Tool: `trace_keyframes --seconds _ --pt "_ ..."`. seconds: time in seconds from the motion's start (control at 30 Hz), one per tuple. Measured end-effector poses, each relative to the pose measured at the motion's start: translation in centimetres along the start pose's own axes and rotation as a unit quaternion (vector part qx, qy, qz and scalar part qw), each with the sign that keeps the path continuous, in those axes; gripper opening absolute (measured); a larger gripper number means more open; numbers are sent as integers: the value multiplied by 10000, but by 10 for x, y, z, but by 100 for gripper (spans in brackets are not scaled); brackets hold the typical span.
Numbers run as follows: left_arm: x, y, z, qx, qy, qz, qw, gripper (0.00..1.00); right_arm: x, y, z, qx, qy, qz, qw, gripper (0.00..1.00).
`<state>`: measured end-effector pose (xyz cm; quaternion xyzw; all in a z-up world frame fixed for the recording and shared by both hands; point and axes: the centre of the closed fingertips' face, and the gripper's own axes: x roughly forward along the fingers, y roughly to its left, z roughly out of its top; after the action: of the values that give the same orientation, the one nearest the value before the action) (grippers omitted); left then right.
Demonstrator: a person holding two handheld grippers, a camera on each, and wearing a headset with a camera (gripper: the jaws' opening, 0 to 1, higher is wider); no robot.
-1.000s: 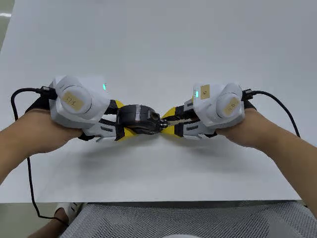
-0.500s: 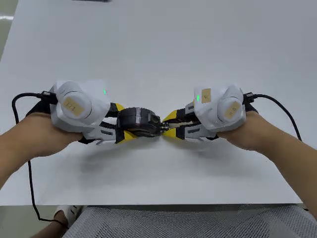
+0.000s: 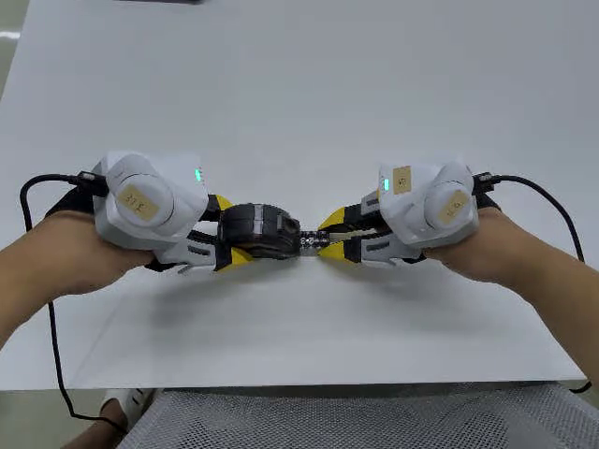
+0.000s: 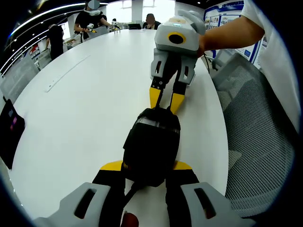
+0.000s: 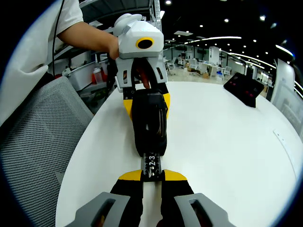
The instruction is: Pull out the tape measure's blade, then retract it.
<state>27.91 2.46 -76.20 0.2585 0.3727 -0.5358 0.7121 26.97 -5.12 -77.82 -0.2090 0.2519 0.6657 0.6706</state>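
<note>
Jaws of the left gripper [image 4: 147,166] clamp the black, rounded tape measure case [image 3: 260,229]. Those of the right gripper [image 5: 152,178] pinch almost shut on its short, numbered blade [image 5: 152,161].

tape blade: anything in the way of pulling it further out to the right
Nothing visible does. The left gripper clamps the tape measure case and the right gripper pinches the blade tip, a short stretch out. In the head view no object lies on the white table beyond the right gripper.
</note>
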Motion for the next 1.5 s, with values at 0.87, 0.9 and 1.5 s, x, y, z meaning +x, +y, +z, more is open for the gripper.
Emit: trace_keyframes --seconds 0.87,0.9,1.5 --pt "0 0 -1 49 102 25 9999 27 -28 0 -15 -92 222 -66 9997 10" --pt "0 0 -1 48 103 27 9999 27 -29 0 -16 -97 236 -66 9997 10" --pt "-1 0 -1 44 110 42 9999 27 -53 -4 -34 -110 470 -151 9987 10"
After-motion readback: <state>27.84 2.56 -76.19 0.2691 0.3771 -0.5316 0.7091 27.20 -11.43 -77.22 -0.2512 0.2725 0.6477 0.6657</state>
